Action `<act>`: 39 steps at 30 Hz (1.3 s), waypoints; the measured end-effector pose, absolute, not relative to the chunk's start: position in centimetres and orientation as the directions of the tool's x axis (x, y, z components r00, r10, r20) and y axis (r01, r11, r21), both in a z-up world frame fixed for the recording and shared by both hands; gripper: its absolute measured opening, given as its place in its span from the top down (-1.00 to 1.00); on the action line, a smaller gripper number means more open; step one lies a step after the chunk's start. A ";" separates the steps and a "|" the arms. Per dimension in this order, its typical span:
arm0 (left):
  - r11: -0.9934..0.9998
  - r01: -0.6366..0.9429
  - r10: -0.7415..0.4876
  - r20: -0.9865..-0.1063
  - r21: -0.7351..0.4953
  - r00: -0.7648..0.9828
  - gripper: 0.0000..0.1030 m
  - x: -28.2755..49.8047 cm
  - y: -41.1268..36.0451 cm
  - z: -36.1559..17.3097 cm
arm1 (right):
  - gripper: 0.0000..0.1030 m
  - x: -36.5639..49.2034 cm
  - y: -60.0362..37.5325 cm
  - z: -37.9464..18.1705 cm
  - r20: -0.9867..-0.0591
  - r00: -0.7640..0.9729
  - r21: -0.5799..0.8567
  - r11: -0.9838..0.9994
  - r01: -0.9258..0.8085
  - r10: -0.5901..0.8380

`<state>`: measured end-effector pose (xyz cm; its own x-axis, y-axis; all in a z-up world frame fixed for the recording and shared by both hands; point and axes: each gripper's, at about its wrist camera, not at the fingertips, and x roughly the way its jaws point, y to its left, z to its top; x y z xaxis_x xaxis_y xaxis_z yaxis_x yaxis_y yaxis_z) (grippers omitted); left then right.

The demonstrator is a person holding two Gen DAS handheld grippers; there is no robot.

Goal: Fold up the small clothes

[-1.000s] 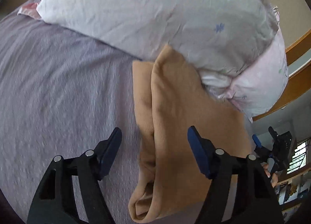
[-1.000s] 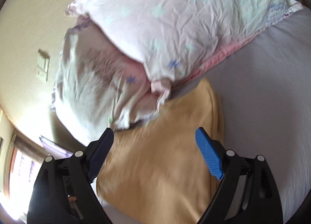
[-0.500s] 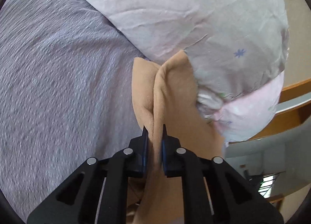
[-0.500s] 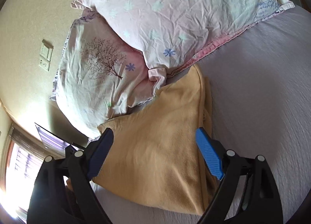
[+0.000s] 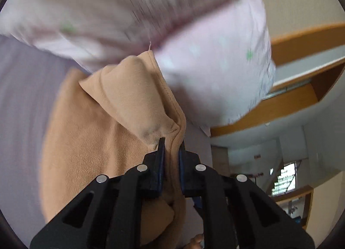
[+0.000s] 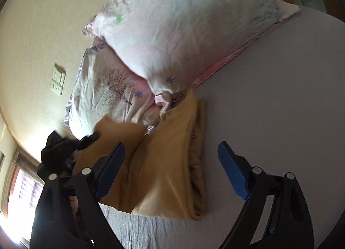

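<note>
A tan fleece garment (image 5: 97, 141) lies partly folded on the lilac bed sheet (image 5: 23, 98), its far end against the pillows. My left gripper (image 5: 171, 143) is shut on a seamed edge of the garment and holds that edge lifted, so a fold drapes over the rest. In the right wrist view the garment (image 6: 170, 162) lies between and ahead of my right gripper (image 6: 171, 152), which is open, empty and above it. The left gripper also shows in the right wrist view (image 6: 64, 147), at the garment's left edge.
Two pale floral pillows (image 6: 172, 33) are stacked at the head of the bed, touching the garment's far end. A cream wall with a switch plate (image 6: 58, 79) is behind them. A wooden bed frame (image 5: 301, 41) and a bright window (image 5: 282, 177) are at the right.
My left gripper, open a second ago, shut on the garment's edge and has lifted and carried it over, making a fold. My right gripper stays open and has shifted above the garment.
</note>
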<state>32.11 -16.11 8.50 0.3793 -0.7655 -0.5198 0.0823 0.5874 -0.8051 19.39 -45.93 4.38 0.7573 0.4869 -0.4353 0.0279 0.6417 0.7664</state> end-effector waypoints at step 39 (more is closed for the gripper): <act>0.583 0.203 -0.800 -0.511 -0.787 0.315 0.26 29.3 -4.3 1.8 | 0.32 28.1 -36.0 2.5 -0.463 0.413 0.822 0.554 -0.129 0.784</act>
